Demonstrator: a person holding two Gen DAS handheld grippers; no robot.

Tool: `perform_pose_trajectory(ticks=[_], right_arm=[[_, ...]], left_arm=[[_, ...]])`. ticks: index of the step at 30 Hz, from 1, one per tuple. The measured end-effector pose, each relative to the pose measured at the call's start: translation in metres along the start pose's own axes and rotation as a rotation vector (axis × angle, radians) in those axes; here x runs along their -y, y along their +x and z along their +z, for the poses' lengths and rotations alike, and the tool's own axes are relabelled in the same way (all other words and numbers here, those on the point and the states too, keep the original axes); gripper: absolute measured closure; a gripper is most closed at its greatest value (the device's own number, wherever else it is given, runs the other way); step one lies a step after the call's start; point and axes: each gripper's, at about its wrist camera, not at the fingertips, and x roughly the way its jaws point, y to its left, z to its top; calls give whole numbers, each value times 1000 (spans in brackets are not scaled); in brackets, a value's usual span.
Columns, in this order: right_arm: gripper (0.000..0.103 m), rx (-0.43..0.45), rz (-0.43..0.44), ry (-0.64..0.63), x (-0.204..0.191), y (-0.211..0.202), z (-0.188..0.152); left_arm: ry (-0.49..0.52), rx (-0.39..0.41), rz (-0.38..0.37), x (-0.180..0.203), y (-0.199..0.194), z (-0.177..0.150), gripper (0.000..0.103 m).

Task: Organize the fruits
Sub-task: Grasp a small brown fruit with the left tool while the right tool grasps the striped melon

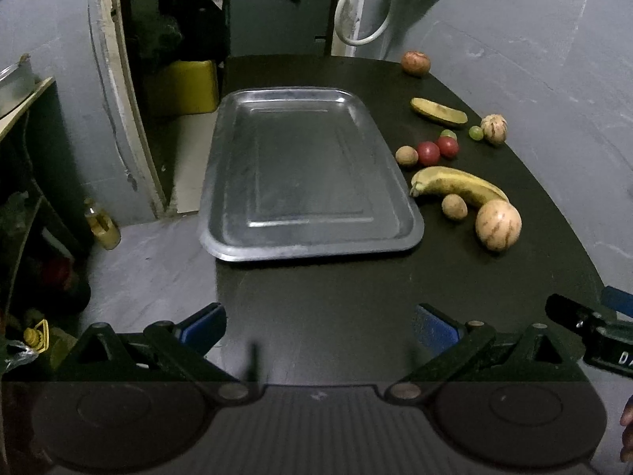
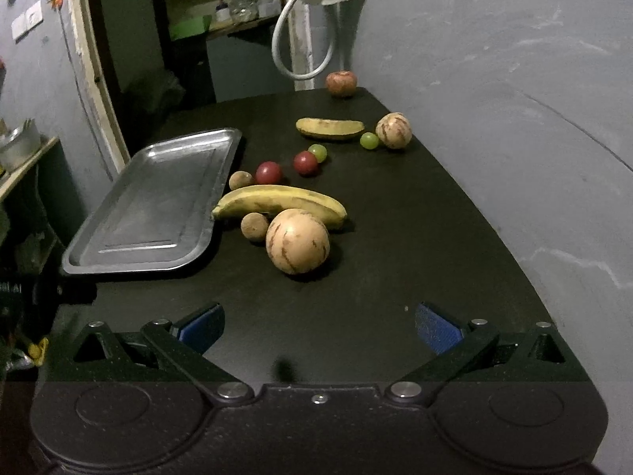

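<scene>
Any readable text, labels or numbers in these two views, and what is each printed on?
"DA": white letters, cut off by the frame edge, on the right gripper body in the left wrist view.
"AI": faint letters on the left gripper body in the right wrist view; the characters before them are too blurred to read.
Nothing readable on the tray or fruits.

Black table (image 2: 395,237), steel tray (image 2: 158,198), bananas (image 2: 277,202), perhaps melons (image 2: 297,241)

I see 2 dim, grainy fisheye views, corners vignetted black, walls bowed at the edges, soft glare on the metal tray (image 1: 312,166), doorway murky.
</scene>
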Motion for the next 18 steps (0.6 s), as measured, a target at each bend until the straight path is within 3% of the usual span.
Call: perform_pose_trajectory(ticks=[8, 18], right_arm=[[1, -6, 64, -112, 2, 29, 18], [1, -16, 162, -75, 23, 55, 35]], left_arm=[[44, -10, -24, 17, 33, 38, 1], [138, -31, -8, 41, 72, 87, 1]])
